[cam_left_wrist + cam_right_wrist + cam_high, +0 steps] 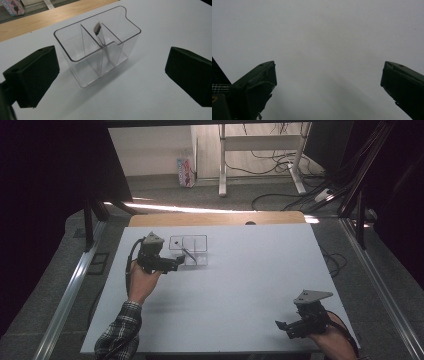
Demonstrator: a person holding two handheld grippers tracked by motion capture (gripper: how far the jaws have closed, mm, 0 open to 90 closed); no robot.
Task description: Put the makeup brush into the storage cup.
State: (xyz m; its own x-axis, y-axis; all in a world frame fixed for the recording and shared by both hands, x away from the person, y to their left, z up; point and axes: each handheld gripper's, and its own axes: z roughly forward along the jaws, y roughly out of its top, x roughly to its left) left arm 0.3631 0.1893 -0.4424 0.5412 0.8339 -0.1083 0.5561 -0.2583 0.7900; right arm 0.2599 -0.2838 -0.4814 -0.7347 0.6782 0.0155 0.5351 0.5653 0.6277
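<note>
A clear plastic organiser box with several compartments stands on the white table, left of centre at the back. A small brush with dark bristles leans upright in one of its compartments. My left gripper is open just in front of the box, jaws wide apart and holding nothing. My right gripper is open over bare table at the front right, also holding nothing.
The white table has a wooden strip along its far edge. Beyond it on the floor are a desk frame, cables and a small colourful carton. Metal rails run along both sides of the table.
</note>
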